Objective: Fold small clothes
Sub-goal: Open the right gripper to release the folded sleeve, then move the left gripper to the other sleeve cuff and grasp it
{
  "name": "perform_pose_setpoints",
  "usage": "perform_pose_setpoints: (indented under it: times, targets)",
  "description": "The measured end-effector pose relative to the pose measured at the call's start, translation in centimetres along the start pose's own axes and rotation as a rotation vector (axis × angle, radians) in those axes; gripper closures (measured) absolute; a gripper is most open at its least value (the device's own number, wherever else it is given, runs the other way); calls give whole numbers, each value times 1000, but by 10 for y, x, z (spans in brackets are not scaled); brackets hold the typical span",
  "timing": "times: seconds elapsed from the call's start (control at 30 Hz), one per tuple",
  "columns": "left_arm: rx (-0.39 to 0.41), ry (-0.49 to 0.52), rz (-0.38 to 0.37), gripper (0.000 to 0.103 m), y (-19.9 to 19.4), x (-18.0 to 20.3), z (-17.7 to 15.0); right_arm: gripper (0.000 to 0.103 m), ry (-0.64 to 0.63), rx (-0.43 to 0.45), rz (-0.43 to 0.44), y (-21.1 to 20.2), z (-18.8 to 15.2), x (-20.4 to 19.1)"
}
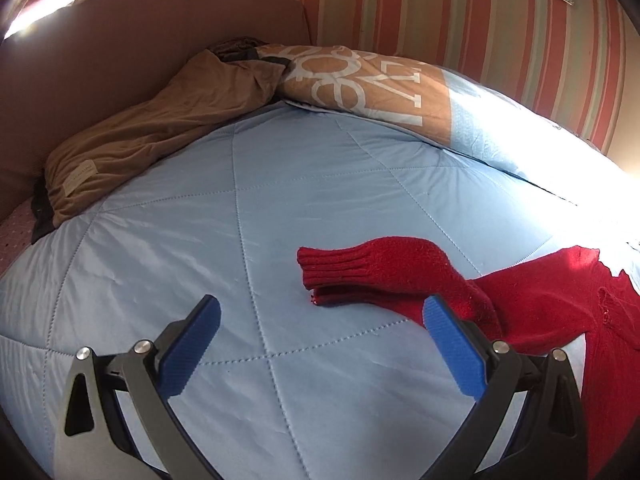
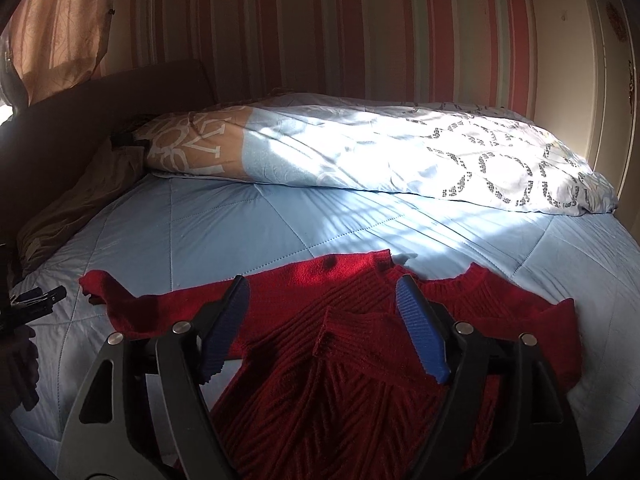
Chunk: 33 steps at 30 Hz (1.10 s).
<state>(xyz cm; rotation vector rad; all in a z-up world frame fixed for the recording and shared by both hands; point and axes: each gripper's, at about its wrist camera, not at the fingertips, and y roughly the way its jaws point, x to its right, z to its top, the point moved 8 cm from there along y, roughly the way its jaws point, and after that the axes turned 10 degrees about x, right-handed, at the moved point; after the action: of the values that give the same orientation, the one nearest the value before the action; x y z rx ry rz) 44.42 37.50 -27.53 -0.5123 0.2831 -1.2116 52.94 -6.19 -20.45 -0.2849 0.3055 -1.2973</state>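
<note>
A small red knitted sweater [image 2: 344, 344] lies flat on the light blue quilt [image 1: 240, 216]. One sleeve [image 1: 372, 272] stretches out to the left with its ribbed cuff at the end. The other sleeve [image 2: 360, 332] is folded in over the chest. My left gripper [image 1: 320, 312] is open and empty, hovering just in front of the left sleeve's cuff. My right gripper [image 2: 322, 292] is open and empty, above the sweater's chest below the neck opening [image 2: 452, 284]. The left gripper also shows at the far left of the right wrist view [image 2: 40, 300].
A folded duvet [image 2: 400, 156] with brown and white print lies along the far side of the bed by the striped wall. A brown cloth [image 1: 152, 128] is bunched by the brown headboard [image 1: 100, 48] at the left. The quilt [image 2: 224, 224] lies bare beyond the sweater.
</note>
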Motion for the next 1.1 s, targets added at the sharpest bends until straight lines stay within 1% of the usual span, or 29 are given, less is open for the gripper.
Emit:
perform_pose_setpoints:
  times: [0.1,0.17,0.3,0.33,0.37,0.43,0.47,0.57,0.6,0.67,0.7,0.73,0.8,0.87,0.93,0.97,1.0,1.03,1.07,1.1]
  targets:
    - [16,40,-24,2,18,-4,-4,24,2,9,21,-9,2,-2]
    - [21,59,-18,2,29,-8,-6,24,-6,20,26,-15,5,-3]
    - [-9,24,-50,2,47,-10,-11,22,5,36,40,-21,10,-2]
    - [-21,21,-48,4,52,-9,-12,22,6,40,41,-21,11,-2]
    - [-30,17,-49,8,57,-9,-13,21,7,41,42,-21,10,-2]
    - [-68,-3,-58,33,69,-7,-16,21,12,36,50,-20,9,-3]
    - [-90,-19,-65,37,75,-7,-18,21,11,37,51,-20,8,-4]
    - [-147,-51,-85,38,92,-7,-23,21,8,33,58,-20,5,-4]
    - [-153,-61,-98,37,94,-5,-22,21,7,30,61,-19,4,-4]
    - [-153,-69,-125,29,99,0,-17,21,12,27,62,-18,2,-4]
    - [-148,-57,-134,24,100,3,-15,21,10,25,62,-18,1,-3]
    - [-150,-46,-140,22,104,6,-14,21,9,23,63,-17,0,-3]
    - [-160,-26,-178,22,109,15,-12,21,14,18,65,-17,-1,-1]
    - [-179,14,-166,23,116,23,-15,21,11,25,61,-18,-1,1]
    - [-184,38,-176,42,119,31,-16,21,8,29,57,-19,-1,3]
    - [-182,45,-176,46,120,34,-15,21,12,28,56,-18,-1,5]
    - [-176,48,-187,58,120,37,-13,21,18,27,54,-18,-1,6]
    - [-175,50,-196,67,121,40,-12,21,19,28,53,-18,-1,7]
    - [-175,48,-196,69,123,41,-12,21,16,29,52,-18,-1,8]
    - [-175,44,-196,74,125,42,-10,21,17,29,53,-18,-1,8]
